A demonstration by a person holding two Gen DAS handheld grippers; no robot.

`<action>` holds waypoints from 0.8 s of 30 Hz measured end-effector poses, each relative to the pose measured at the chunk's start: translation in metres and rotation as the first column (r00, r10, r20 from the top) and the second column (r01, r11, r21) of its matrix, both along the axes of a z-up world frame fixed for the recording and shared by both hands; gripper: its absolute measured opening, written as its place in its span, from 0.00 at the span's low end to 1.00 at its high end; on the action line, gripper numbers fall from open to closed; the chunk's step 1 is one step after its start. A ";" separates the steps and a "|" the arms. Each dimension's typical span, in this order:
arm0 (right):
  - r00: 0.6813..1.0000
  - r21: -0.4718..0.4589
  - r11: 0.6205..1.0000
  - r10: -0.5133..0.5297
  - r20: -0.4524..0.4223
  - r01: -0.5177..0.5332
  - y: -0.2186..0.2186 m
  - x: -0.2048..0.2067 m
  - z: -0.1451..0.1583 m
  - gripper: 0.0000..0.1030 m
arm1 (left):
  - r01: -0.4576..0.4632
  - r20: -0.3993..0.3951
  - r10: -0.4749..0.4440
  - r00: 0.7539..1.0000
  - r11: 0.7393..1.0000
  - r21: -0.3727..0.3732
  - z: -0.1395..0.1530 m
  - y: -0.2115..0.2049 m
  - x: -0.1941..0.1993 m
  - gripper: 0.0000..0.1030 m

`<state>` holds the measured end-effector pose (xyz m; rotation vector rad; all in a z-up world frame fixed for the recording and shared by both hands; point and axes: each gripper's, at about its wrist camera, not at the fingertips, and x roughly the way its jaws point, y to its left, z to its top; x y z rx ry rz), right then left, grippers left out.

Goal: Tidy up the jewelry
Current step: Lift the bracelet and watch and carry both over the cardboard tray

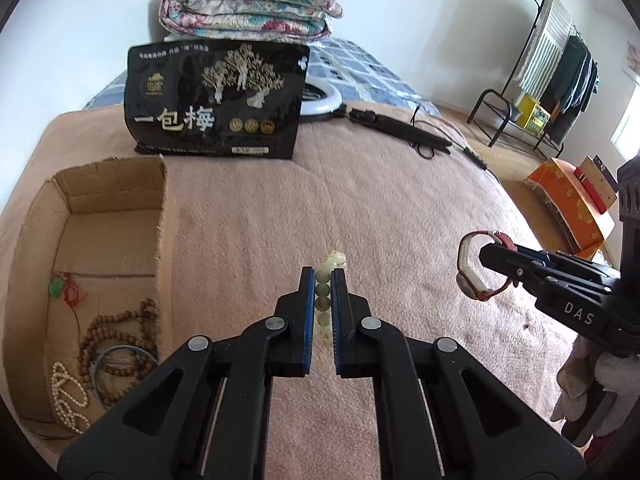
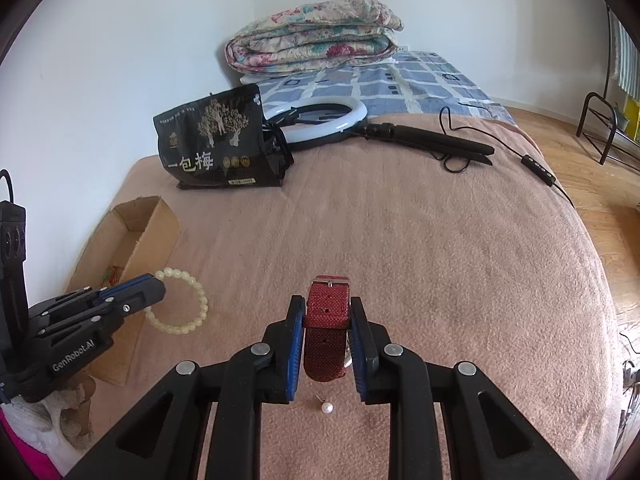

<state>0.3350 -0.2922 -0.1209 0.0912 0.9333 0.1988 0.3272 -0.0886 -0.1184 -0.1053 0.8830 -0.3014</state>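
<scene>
My left gripper [image 1: 324, 276] is shut on a pale green bead bracelet [image 1: 325, 300], held edge-on above the pink blanket; in the right wrist view the bead bracelet [image 2: 180, 302] hangs as a ring from the left gripper [image 2: 154, 282]. My right gripper [image 2: 326, 308] is shut on a red-strapped watch [image 2: 326, 328]; from the left view the watch [image 1: 476, 266] loops out of the right gripper [image 1: 490, 252]. A single pearl stud [image 2: 327, 408] lies on the blanket below the watch. The cardboard box [image 1: 40, 208] at left holds wooden beads [image 1: 116, 336], a pearl string and a green pendant.
A black snack bag [image 1: 216, 100] stands at the back of the pink blanket [image 1: 300, 208]. A ring light [image 2: 320, 122] with its folded stand and cable lies behind. A folded floral quilt [image 1: 248, 8] sits beyond. An orange box [image 1: 572, 208] and a clothes rack [image 1: 556, 80] stand right.
</scene>
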 end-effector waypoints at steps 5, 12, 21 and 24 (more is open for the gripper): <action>1.000 0.004 1.000 0.009 0.019 -0.009 0.011 -0.002 0.011 0.20 | -0.028 0.030 0.028 0.999 1.000 -0.011 0.015 0.020 0.000 0.05; 0.998 0.013 0.999 0.045 0.045 -0.046 0.040 -0.002 0.023 0.20 | -0.086 0.056 0.087 0.995 0.996 -0.026 0.031 0.063 0.001 0.05; 0.992 0.021 0.994 0.105 0.067 -0.107 0.093 0.007 0.029 0.20 | -0.177 0.062 0.180 0.982 0.983 -0.043 0.040 0.129 -0.003 0.05; 0.989 0.023 0.991 0.129 0.071 -0.131 0.113 0.011 0.029 0.20 | -0.201 0.065 0.204 0.977 0.979 -0.044 0.042 0.148 -0.006 0.05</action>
